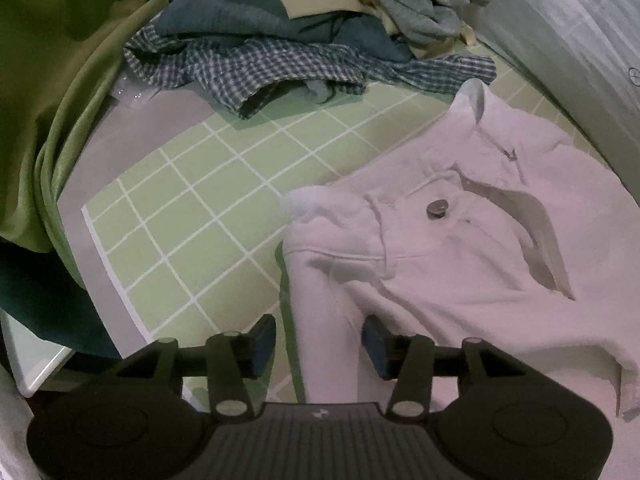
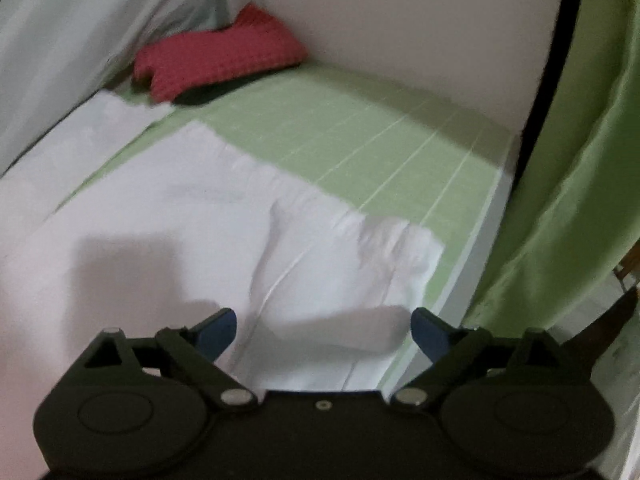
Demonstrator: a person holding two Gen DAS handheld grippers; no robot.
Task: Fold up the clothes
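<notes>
White trousers [image 1: 460, 248] lie on the green gridded mat [image 1: 192, 220], waistband and metal button [image 1: 436, 208] facing up. My left gripper [image 1: 320, 344] is open, its blue pads either side of a fold of the trousers' left edge, which lies between them. In the right wrist view the trouser legs [image 2: 200, 220] lie flat across the mat [image 2: 380, 152]. My right gripper [image 2: 324, 332] is open wide just above the leg fabric, near the hem end.
A pile of crumpled clothes [image 1: 312, 28], with a checked shirt [image 1: 280, 68] in front, sits at the mat's far side. Green cloth [image 1: 60, 100] hangs at the left. A red folded cloth [image 2: 216, 56] lies in the far corner by a wall. Green cloth [image 2: 580, 200] hangs right.
</notes>
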